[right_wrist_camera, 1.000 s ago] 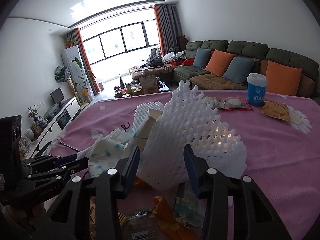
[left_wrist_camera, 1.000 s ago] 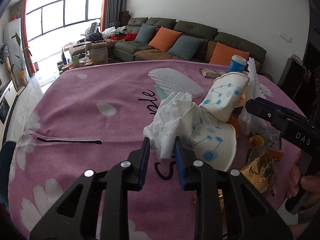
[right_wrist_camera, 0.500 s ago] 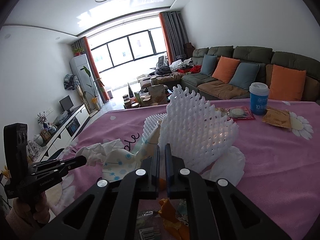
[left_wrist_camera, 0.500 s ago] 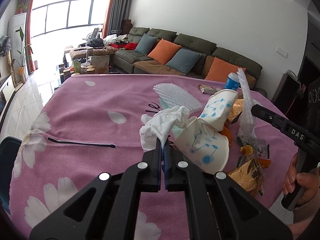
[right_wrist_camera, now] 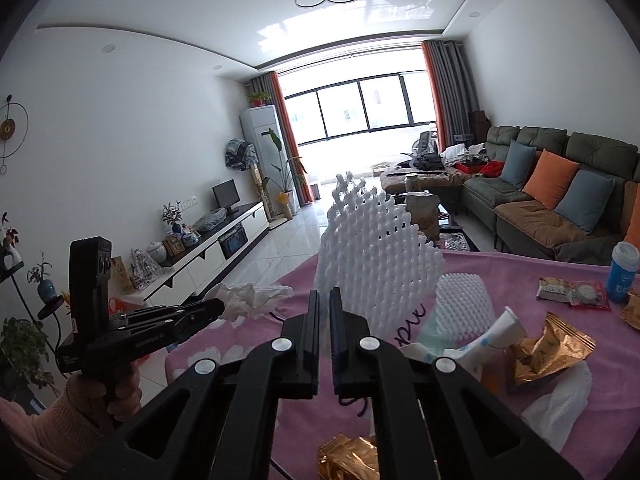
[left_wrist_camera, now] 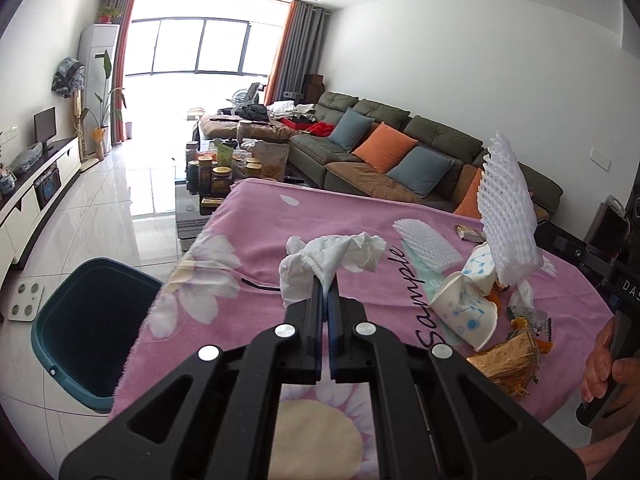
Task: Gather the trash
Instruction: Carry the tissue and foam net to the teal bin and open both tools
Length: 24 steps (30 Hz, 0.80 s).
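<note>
Mid-collection, both my hand-held grippers up off the surface [left_wrist_camera: 256, 240] w/ trash in them. Left hand-held gripper [left_wrist_camera: 327, 292]: jaws clamped tight on a crumpled white tissue [left_wrist_camera: 332, 258], which bunches out above and to the left of the tips, clear of the pink flowered cloth. Right hand-held gripper [right_wrist_camera: 325, 300]: jaws closed on the lower edge of a white foam fruit net [right_wrist_camera: 376, 252], the net standing upright above the tips (in the left wrist view it rears up over the pile at the surface's right side [left_wrist_camera: 508, 216]).

Trash left on the surface: a second foam net [left_wrist_camera: 426, 246] lying flat toward the far side; a crushed paper cup w/ blue dots [left_wrist_camera: 466, 312] on its side just beside it; gold foil wrappers [left_wrist_camera: 506, 362] and orange scraps at the near right edge; a thin white plastic bag [right_wrist_camera: 556, 396] near the right edge; snack packets [right_wrist_camera: 572, 290] and a blue lidded cup [right_wrist_camera: 622, 272] at the far right corner.

A dark teal bin [left_wrist_camera: 92, 332] sits on the floor off the surface's left edge, below the tissue's side. A hand in a pink sleeve [right_wrist_camera: 116, 384] grips the left unit's handle.
</note>
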Tool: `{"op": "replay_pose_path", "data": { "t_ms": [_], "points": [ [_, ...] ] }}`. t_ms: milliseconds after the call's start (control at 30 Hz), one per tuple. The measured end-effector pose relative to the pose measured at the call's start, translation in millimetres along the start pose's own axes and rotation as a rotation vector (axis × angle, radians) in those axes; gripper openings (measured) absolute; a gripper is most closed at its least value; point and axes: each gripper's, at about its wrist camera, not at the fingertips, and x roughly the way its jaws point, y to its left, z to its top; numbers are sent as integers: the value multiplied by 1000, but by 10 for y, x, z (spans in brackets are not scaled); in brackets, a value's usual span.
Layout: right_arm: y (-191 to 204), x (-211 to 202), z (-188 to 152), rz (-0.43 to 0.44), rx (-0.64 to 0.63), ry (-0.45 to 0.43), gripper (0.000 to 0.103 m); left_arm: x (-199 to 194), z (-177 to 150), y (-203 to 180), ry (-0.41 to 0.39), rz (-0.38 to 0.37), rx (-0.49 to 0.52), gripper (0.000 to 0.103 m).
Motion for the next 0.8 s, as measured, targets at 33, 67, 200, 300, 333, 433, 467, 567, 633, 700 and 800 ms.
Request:
{"op": "replay_pose_path", "data": {
  "t_ms": [33, 67, 200, 300, 333, 433, 467, 567, 633, 700, 800],
  "points": [
    [86, 90, 26, 44, -7, 13, 4, -59, 5, 97, -10, 30, -10, 2],
    [195, 201, 56, 87, -13, 28, 4, -105, -1, 209, -18, 61, -22, 2],
    [590, 625, 141, 235, -49, 90, 4, -284, -7, 660, -30, 174, -84, 2],
    [843, 943, 195, 334, -50, 142, 4, -372, -24, 1016, -30, 255, -125, 2],
    [919, 1047, 209, 363, -50, 157, 4, -394, -31, 1134, -25, 280, -139, 2],
    [1161, 1337, 236, 446, -42, 211, 4, -404, -54, 1421, -9, 336, -175, 2],
    [1269, 1424, 252, 469, -43, 224, 4, -392, -61, 1500, -2, 346, -186, 2],
    [1470, 1689, 279, 530, -40, 265, 4, -371, -112, 1775, 19, 373, -223, 2],
    [1572, 1854, 283, 555, -25, 297, 4, -333, -153, 1903, 32, 387, -239, 2],
    [1705, 2027, 225, 570, -16, 327, 4, -284, -206, 2002, 47, 403, -252, 2],
    [1772, 2325, 135, 576, 3, 382, 4, -171, -256, 2145, 69, 417, -276, 2]
  ]
}}
